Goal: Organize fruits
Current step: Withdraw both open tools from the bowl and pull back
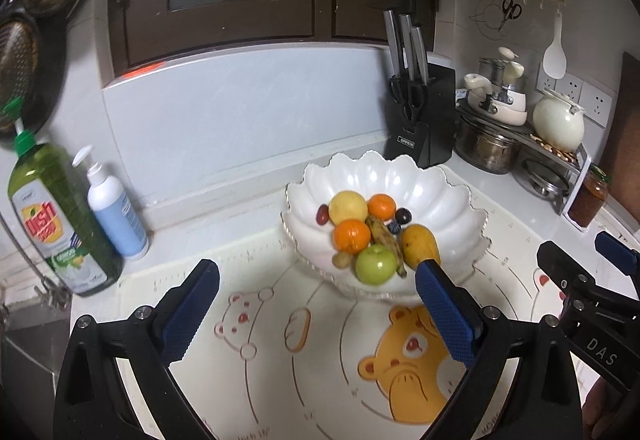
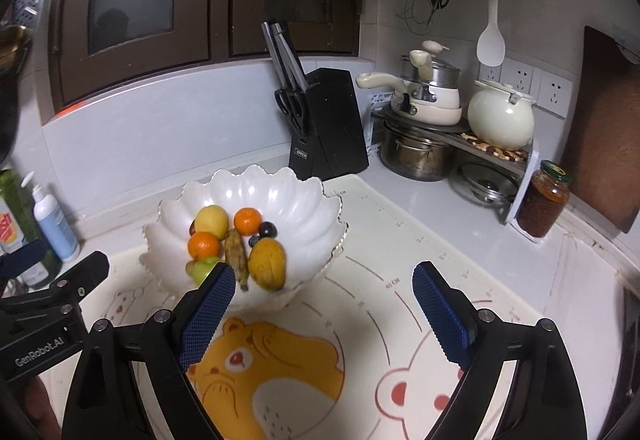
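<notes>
Your left gripper [image 1: 316, 304] and right gripper [image 2: 324, 308] both hang over the bear-print mat [image 2: 320, 380] with jaws spread wide and nothing between them. The fruits lie piled in the white scalloped bowl [image 1: 436, 184] on the mat's far side, towards the tabletop's back edge: two oranges [image 1: 352, 236], a banana [image 1: 384, 240], a green apple [image 1: 374, 264] and a mango [image 2: 267, 263]. A black knife block [image 2: 326, 120] stands behind the bowl.

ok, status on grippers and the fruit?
Left gripper open, empty. Right gripper open, empty. All fruit in the white bowl on the mat. Nothing in the way.
</notes>
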Motion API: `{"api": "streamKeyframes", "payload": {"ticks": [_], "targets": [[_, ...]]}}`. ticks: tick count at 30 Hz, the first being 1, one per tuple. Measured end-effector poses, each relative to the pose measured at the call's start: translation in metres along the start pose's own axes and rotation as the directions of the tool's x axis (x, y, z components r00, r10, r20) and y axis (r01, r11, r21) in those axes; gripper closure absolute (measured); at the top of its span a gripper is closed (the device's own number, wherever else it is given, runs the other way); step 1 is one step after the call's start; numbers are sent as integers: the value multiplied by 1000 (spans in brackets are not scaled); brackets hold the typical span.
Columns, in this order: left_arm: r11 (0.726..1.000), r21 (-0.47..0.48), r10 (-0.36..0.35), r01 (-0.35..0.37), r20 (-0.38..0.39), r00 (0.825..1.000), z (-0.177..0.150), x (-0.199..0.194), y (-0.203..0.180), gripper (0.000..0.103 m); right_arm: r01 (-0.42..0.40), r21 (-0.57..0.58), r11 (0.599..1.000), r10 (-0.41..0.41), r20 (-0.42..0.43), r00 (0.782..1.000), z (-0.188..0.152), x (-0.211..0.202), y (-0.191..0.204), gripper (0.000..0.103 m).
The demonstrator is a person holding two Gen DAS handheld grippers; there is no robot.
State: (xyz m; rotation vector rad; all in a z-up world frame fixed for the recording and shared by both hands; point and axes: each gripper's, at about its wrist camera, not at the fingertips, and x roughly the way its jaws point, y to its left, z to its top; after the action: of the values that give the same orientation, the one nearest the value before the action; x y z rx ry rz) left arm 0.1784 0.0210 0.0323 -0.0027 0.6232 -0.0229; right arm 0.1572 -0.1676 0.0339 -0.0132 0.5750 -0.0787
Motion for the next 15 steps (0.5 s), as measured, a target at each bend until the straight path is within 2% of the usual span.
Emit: {"api": "streamKeyframes", "payload": {"ticks": [15], "targets": [[1000, 5, -19, 19, -7, 1000, -57, -51, -7, 3, -25, 24, 999, 26, -18, 999, -61, -50, -12, 12]]}}
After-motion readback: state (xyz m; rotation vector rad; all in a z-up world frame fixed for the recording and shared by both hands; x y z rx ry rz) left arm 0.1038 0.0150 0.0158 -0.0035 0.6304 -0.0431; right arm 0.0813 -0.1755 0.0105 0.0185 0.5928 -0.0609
